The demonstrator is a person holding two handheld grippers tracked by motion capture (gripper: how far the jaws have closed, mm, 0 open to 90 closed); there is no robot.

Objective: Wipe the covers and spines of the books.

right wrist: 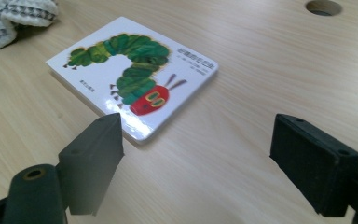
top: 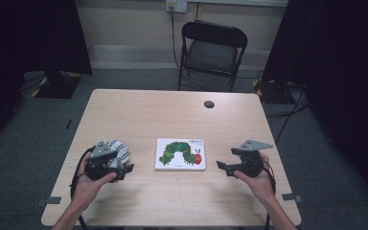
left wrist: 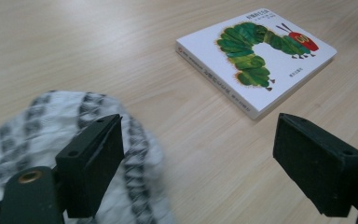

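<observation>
1. A square white book [top: 180, 154] lies flat on the wooden table [top: 172, 115], a little nearer the person's edge than the middle, with its cover facing up.
2. The cover shows a green caterpillar with a red head, and a short line of print sits near one corner; the print is too small to read.
3. The left gripper [top: 124, 170] rests in the person's left hand [top: 90, 184], to the left of the book and apart from it.
4. Its jaws stand wide apart with nothing between them, as the left gripper view shows, where the book [left wrist: 256, 58] lies ahead and to the right.
5. A crumpled white cloth with grey checks [top: 116, 151] lies on the table just beside the left gripper, on its far side; in the left gripper view the cloth [left wrist: 37, 135] sits behind the left-hand jaw.
6. The right gripper [top: 222, 167] is held in the right hand [top: 255, 179], to the right of the book, and points towards it without touching.
7. Its jaws are also spread wide and hold nothing; in the right gripper view the book [right wrist: 133, 74] lies just beyond the left-hand jaw.
8. A round hole [top: 209, 104] is cut in the table near its far edge.
9. A black folding chair [top: 212, 50] stands on the floor beyond the table.
</observation>
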